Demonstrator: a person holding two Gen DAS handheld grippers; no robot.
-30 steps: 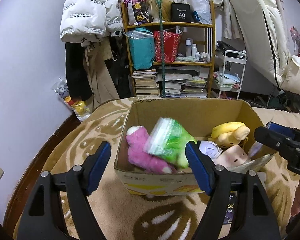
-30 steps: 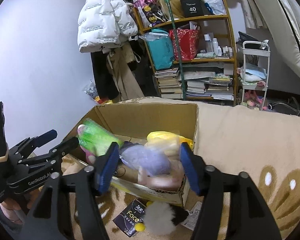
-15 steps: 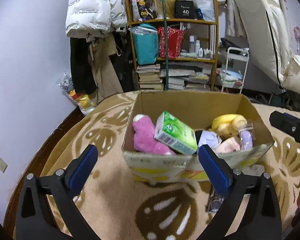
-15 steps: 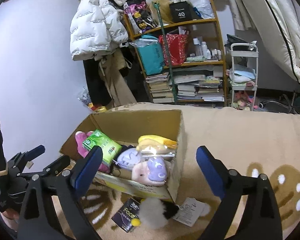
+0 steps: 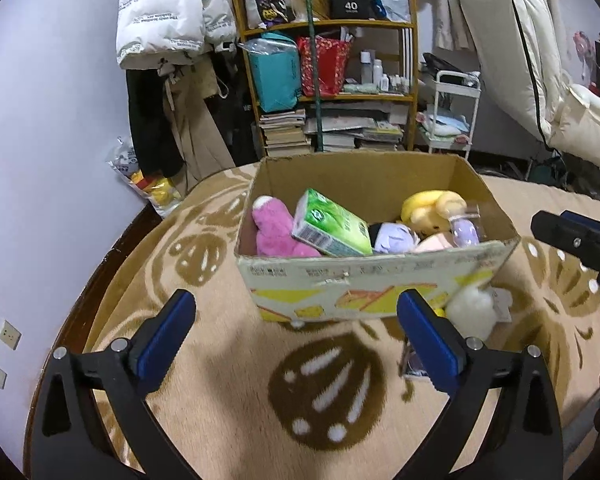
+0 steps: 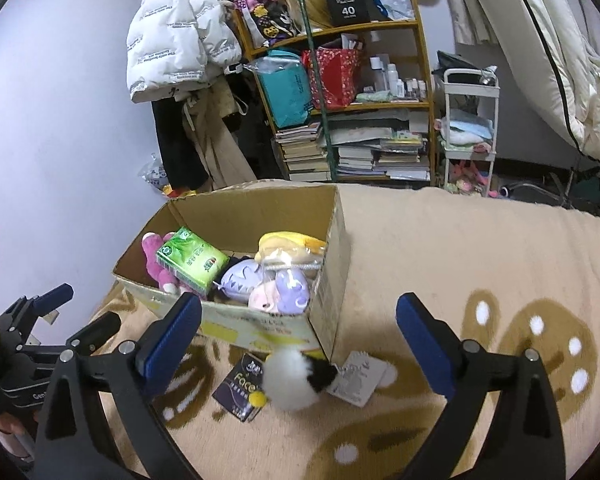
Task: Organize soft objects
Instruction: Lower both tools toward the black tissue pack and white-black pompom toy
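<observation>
A cardboard box (image 5: 364, 284) (image 6: 332, 240) stands on the beige patterned blanket. In it lie a pink plush (image 5: 272, 232), a green tissue pack (image 5: 332, 224) (image 6: 192, 258), a purple plush (image 5: 392, 236) (image 6: 240, 278), a yellow plush (image 5: 432, 206) (image 6: 288, 242) and a bagged purple toy (image 6: 288, 286). A white and black plush (image 6: 292, 376) (image 5: 470, 314) lies on the blanket before the box. My left gripper (image 5: 292, 336) is open and empty, in front of the box. My right gripper (image 6: 296, 340) is open and empty, above the white plush.
A dark "Face" packet (image 6: 240, 388) and a grey packet (image 6: 356, 378) lie beside the white plush. A full bookshelf (image 5: 332, 80), hanging coats (image 5: 172, 20), a white cart (image 5: 454, 116) and a folded mattress (image 5: 540, 60) stand behind. The blanket (image 6: 480, 260) stretches to the right.
Both grippers opened wide, letting go of the green tissue pack and the bagged purple toy, which now rest in the box. Both grippers have pulled back from the box.
</observation>
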